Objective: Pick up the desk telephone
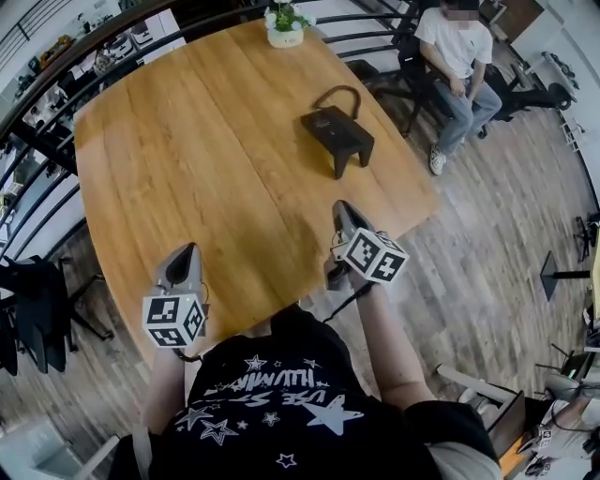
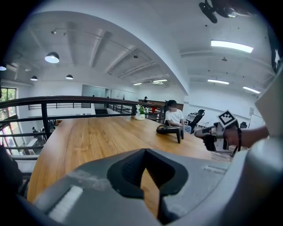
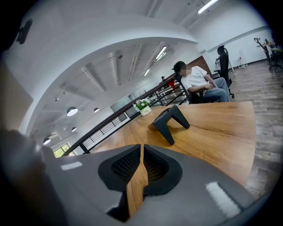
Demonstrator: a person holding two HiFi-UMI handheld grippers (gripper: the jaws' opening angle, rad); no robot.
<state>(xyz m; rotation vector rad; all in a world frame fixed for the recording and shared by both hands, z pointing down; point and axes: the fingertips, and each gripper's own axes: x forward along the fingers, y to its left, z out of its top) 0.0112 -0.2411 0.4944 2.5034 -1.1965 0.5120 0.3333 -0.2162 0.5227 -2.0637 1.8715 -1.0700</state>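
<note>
Far to the left of the desk telephone [image 1: 337,136], a dark railing [image 1: 56,56] curves along the table's [image 1: 187,141] edge. A black garment [image 1: 28,300] hangs beyond it, well away from the telephone.

Your left gripper [image 1: 193,248] hovers over the near left part of the table, well short of the telephone and to its left. Its jaws are clenched with the tips together, and they grasp nothing. Only bare wood lies between this gripper and the telephone.

A potted plant [image 1: 285,25] in a white pot stands behind the telephone and slightly to its left, at the table's far edge.

The telephone itself is a black wedge on short legs. It sits upright on the right half of the table, with its cord [image 1: 339,94] looping up behind it. Neither gripper touches it.

Your right gripper [image 1: 340,206] is nearer to the telephone than the left one, almost straight in front of it at the table's near right edge. Its jaws are released by only a thin slit and hold nothing. From this side too, only plain tabletop lies before the telephone.

To the right of the telephone and beyond it, off the table, a person [image 1: 457,56] in a white shirt sits on a dark office chair [image 1: 511,94]. That person's legs stretch over the wooden floor [image 1: 487,244].
</note>
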